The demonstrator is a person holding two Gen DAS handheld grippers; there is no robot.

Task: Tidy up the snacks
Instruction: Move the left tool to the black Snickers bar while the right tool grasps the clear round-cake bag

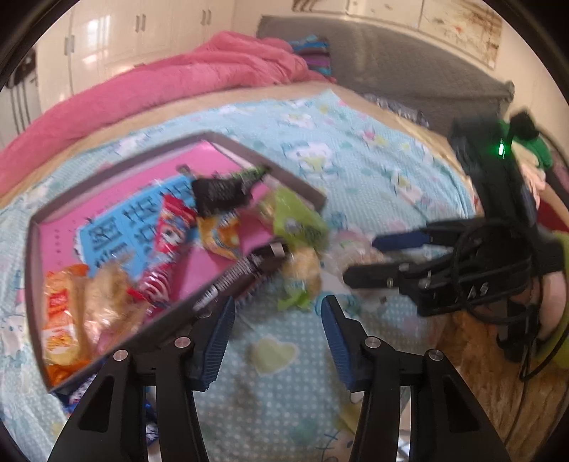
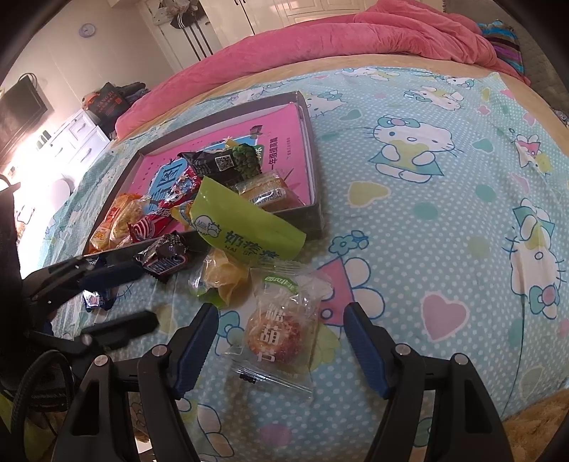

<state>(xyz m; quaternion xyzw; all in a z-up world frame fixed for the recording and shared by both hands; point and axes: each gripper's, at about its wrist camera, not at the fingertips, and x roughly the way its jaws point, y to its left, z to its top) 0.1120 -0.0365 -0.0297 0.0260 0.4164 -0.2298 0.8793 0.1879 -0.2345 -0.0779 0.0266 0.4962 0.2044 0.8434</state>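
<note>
Right tongs [image 2: 281, 341] gape over clear-wrapped round pastry [image 2: 275, 336], left tongs [image 1: 277, 330] empty; grey shallow box [image 2: 313, 149] about half-loaded, several snacks left on bed.

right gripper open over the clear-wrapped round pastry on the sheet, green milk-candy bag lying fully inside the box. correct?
One thing is off: the green bag is not fully inside the box. In the right wrist view it leans over the box's near wall and sticks out onto the bedsheet. The rest holds: the right gripper is open, with the clear-wrapped pastry on the sheet between its fingers.

Sunlit bedroom, white cabinets [image 1: 142, 32], pink blanket [image 2: 320, 39]
</note>
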